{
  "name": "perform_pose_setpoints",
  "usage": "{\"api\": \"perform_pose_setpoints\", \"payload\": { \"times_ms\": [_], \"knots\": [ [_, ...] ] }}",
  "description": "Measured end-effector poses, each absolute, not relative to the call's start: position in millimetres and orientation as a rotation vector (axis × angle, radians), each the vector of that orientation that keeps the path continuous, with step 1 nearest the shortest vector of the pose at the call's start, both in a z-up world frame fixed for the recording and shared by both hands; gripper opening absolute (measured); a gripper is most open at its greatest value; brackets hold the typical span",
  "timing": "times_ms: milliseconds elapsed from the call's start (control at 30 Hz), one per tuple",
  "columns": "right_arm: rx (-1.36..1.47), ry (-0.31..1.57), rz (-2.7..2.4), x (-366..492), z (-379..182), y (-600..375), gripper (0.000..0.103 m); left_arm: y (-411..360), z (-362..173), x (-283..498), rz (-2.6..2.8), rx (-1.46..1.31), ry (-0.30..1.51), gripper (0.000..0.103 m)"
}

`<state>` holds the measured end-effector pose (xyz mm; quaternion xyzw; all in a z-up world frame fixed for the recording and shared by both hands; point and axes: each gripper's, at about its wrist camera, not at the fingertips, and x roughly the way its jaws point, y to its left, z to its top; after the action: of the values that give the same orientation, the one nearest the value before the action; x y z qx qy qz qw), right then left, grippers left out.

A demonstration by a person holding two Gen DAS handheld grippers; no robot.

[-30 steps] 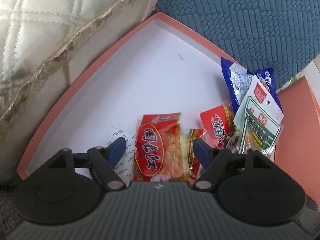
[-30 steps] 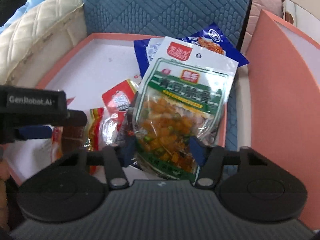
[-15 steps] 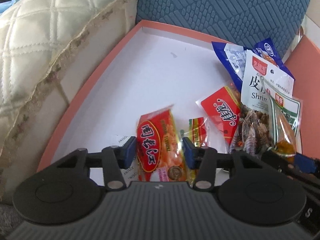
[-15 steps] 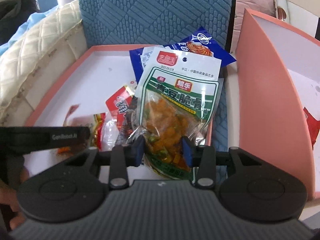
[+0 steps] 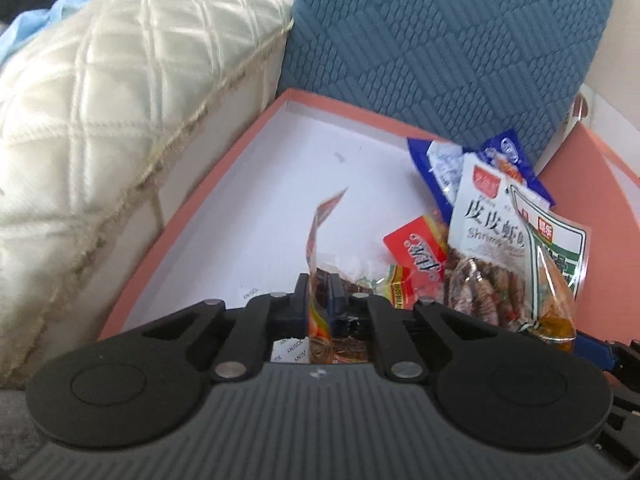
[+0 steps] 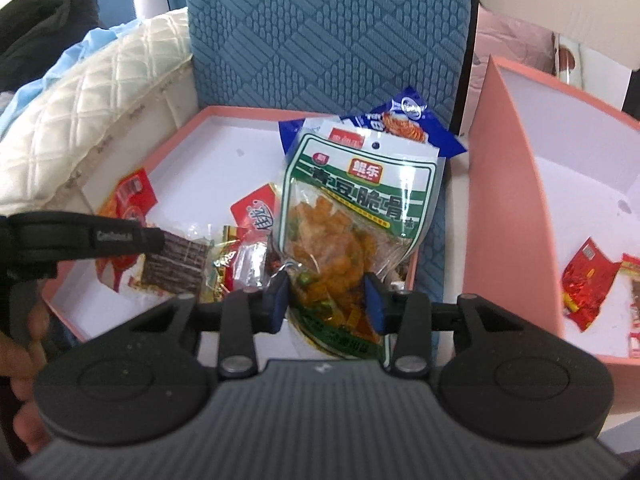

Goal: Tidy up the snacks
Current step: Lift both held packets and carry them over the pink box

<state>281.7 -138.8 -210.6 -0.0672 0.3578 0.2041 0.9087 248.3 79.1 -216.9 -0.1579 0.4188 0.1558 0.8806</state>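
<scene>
My left gripper (image 5: 320,300) is shut on a red-and-orange snack packet (image 5: 318,252), held edge-on and raised above the floor of the pink tray (image 5: 192,216). The same packet (image 6: 128,204) and the left gripper's body (image 6: 80,236) show at the left of the right wrist view. My right gripper (image 6: 326,300) is shut on a green-and-white pouch (image 6: 356,204) of orange pieces, held upright over the tray's right side. The pouch also shows in the left wrist view (image 5: 556,264).
Left in the tray are a small red packet (image 6: 256,212), a shrimp packet (image 5: 484,220), a blue packet (image 6: 412,120) and small wrapped sweets. A second pink tray (image 6: 504,200) on the right holds red packets (image 6: 584,280). A cream quilted cushion (image 5: 100,120) and a blue cushion (image 5: 440,40) border the tray.
My left gripper has closed on the red-and-orange packet and lifted it on edge. My right gripper has closed on the green pouch and raised it. Both have drawn back.
</scene>
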Motion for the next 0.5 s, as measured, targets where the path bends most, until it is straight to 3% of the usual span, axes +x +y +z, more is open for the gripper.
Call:
{"api": "perform_pose_setpoints", "payload": {
  "times_ms": [500],
  "knots": [
    [-0.159, 0.645, 0.434, 256.6, -165.9, -152.3, 0.042, 71.5, -148.2, 214.6, 0.284, -0.425, 0.768, 0.006]
  ]
}}
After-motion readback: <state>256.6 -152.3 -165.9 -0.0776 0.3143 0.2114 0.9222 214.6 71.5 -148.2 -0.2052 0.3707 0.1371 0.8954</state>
